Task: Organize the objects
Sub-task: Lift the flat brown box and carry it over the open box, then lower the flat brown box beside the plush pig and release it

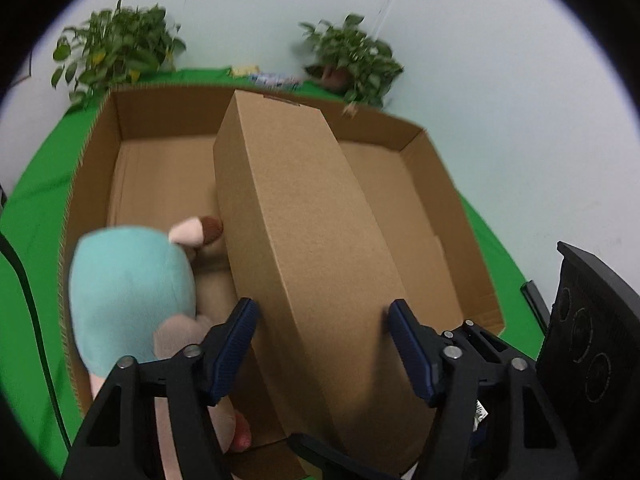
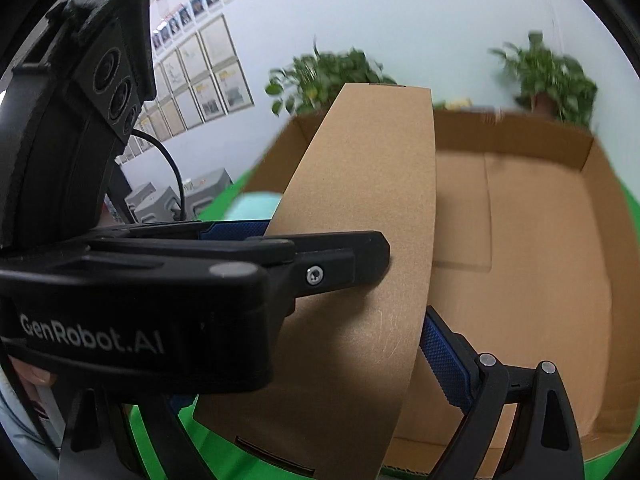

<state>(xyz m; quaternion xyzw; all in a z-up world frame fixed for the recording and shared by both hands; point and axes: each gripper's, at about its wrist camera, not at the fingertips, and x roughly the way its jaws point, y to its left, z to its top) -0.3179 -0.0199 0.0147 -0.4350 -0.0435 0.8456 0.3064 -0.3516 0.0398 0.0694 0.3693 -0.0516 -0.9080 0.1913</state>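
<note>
Green cloth covers the tabletop (image 1: 36, 216) under an open tray (image 1: 420, 140). Left tongs (image 1: 322, 320) clamp the long carton's (image 1: 304, 220) near end over the tray's middle, beside a plush toy (image 1: 128, 288) (near-left corner); right tongs (image 2: 404, 320) gape wide, seemingly steadying it.

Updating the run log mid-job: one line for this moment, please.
left gripper: shut on long carton | right gripper: open beside it | carton: over open tray box | plush toy: in tray
</note>
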